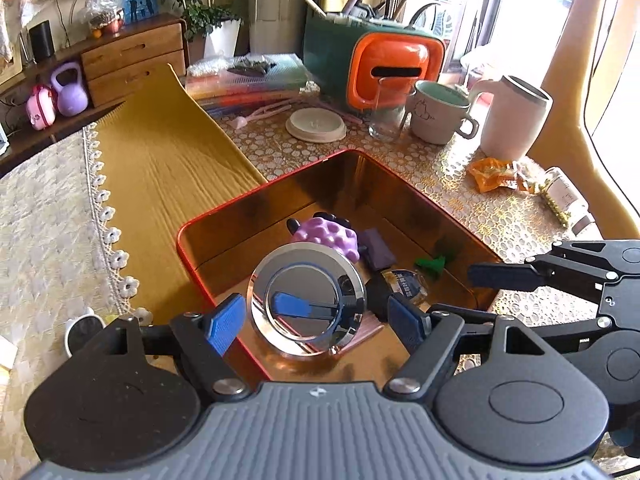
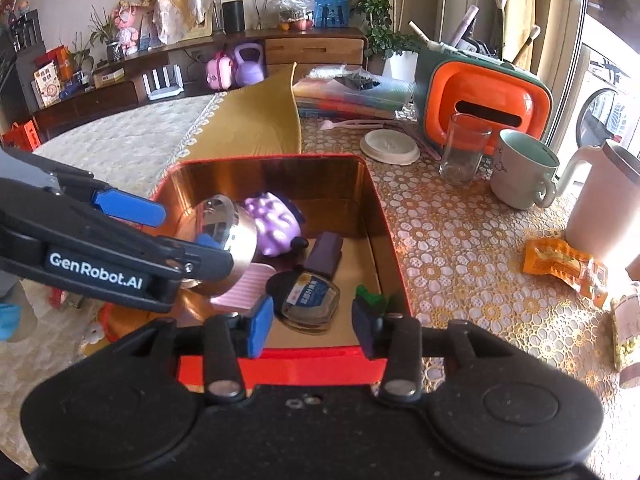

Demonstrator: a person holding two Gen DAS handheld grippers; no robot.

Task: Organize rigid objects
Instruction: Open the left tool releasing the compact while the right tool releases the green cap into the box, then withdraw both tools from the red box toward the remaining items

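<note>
A red tin box (image 1: 192,236) with a golden inside stands on the table. In it lie a purple bumpy toy (image 1: 328,236), a dark purple block (image 1: 378,248), a green piece (image 1: 432,264), a pink ribbed piece (image 2: 244,286) and a small glass bottle (image 2: 310,300) with a black cap. My left gripper (image 1: 316,312) is over the box's near corner, shut on a round chrome mirror (image 1: 306,300) that tilts toward its camera. My right gripper (image 2: 314,320) hangs at the box's near wall (image 2: 280,368). Its pads stand open on either side of the bottle, which rests on the box floor.
Beyond the box stand a white lid (image 1: 316,124), a drinking glass (image 1: 390,108), a mug (image 1: 438,114), a white jug (image 1: 514,118) and an orange-and-green case (image 1: 384,68). An orange snack packet (image 1: 492,174) and a jar (image 1: 568,200) lie at the right. A yellow mat (image 1: 160,160) lies left.
</note>
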